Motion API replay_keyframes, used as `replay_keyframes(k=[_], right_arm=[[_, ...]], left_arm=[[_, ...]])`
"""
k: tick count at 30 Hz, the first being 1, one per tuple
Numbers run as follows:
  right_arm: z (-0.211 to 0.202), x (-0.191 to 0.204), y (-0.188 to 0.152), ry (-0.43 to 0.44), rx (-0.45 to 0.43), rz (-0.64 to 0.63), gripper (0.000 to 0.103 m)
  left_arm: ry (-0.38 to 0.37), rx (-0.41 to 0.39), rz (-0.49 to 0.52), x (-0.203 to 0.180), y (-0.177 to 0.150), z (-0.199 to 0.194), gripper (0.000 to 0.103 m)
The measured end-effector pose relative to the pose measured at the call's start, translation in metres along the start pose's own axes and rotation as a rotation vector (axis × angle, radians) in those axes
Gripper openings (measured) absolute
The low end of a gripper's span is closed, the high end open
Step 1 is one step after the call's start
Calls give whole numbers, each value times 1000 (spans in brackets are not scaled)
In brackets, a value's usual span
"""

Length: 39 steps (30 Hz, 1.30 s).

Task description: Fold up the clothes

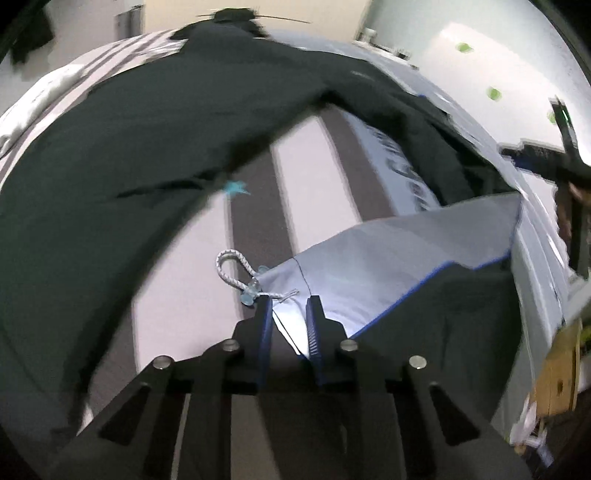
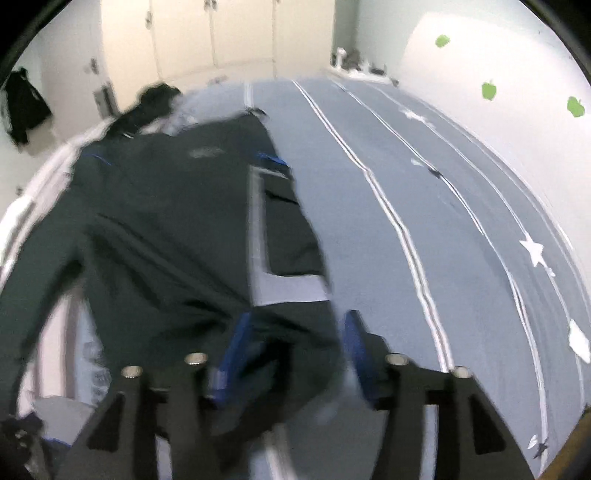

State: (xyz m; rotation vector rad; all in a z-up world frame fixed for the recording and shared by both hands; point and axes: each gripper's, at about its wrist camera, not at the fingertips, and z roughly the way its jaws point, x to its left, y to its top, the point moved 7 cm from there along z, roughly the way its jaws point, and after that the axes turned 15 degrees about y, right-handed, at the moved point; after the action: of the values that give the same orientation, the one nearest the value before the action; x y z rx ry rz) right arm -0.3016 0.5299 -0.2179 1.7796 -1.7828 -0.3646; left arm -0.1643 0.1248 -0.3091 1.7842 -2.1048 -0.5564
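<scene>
Dark green-black fabric garment [image 1: 110, 155], jacket-like with pale grey lining and blue piping, lies spread over a bed covered by a striped grey-and-white sheet [image 1: 306, 177]. Left wrist view: left tool [image 1: 290, 301] is clenched on the garment's turned-back pale grey hem corner [image 1: 388, 258]; the cloth runs up between its two blue-padded fingers [image 1: 314, 321]. Just left of the fingertips sits a white braided drawcord loop [image 1: 231, 269] with a clear plastic stopper [image 1: 251, 291], resting on the sheet and touching the hem edge. A small teal tag [image 1: 234, 189] shows at the dark fabric's edge. Blue-grey bedding with white lettering [image 1: 410, 177] lies along the right side; the lettering is too blurred to read.

Right wrist view: right tool [image 2: 299, 325] is released, fingers well apart, straddling a dark fold of the same garment without pressing it. Grey-framed pocket panel [image 2: 273, 229] lies just ahead of the fingertips. Blue-grey bedcover with white lines and stars [image 2: 461, 221] extends to the right. Beyond: cream cupboard doors [image 2: 221, 33], white wall with green stickers [image 2: 489, 89], dark clothing hanging at left [image 2: 24, 105]. Both views motion-blurred.
</scene>
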Motion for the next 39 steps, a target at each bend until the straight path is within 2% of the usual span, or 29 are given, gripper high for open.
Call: replay_keyframes(k=[3, 6, 8, 10, 12, 13, 14, 17, 19, 20, 22, 25, 26, 27, 31, 33, 35, 36, 39], right_arm=[[0, 24, -18, 41, 42, -40, 57], [3, 38, -42, 62, 100, -63, 57], [4, 38, -60, 68, 132, -36, 57], [1, 36, -75, 61, 156, -18, 57], [0, 29, -84, 18, 179, -43, 57], [-1, 25, -89, -4, 191, -55, 57], [-2, 21, -94, -24, 203, -59, 57], [-8, 3, -111, -39, 226, -17, 56], [-12, -8, -124, -44, 235, -15, 36], [-11, -11, -130, -54, 255, -27, 15], [-14, -19, -137, -75, 262, -28, 10], [-26, -39, -138, -88, 232, 27, 10], [-32, -45, -137, -95, 231, 32, 15], [-36, -50, -137, -115, 239, 33, 27], [-57, -52, -139, -146, 277, 95, 30], [-70, -35, -141, -134, 288, 128, 45], [-82, -15, -144, -114, 292, 160, 56], [-88, 0, -147, -92, 280, 178, 59], [-95, 34, -154, -70, 267, 227, 60]], left_arm=[[-126, 16, 72, -41, -26, -22, 13], [-295, 71, 169, -101, -62, -49, 13], [-369, 69, 213, -127, -74, -66, 13], [-393, 58, 179, -136, -71, -76, 14], [-341, 61, 84, -118, -58, -74, 25], [-321, 52, 43, -105, -50, -72, 37], [-304, 34, 20, -94, -46, -71, 43], [-188, -12, 5, -46, -33, -65, 46], [-123, -24, 5, -11, -23, -58, 46], [-98, -33, 3, 1, -18, -56, 46], [-42, -60, -15, 38, -5, -53, 46], [33, -87, -51, 90, 13, -48, 46], [62, -96, -58, 107, 18, -48, 46], [83, -103, -59, 118, 25, -44, 46], [139, -113, -48, 147, 43, -29, 46], [154, -106, -29, 156, 45, -23, 46], [156, -103, -9, 161, 42, -23, 46], [156, -103, 1, 163, 41, -23, 46], [154, -103, 17, 170, 36, -25, 46]])
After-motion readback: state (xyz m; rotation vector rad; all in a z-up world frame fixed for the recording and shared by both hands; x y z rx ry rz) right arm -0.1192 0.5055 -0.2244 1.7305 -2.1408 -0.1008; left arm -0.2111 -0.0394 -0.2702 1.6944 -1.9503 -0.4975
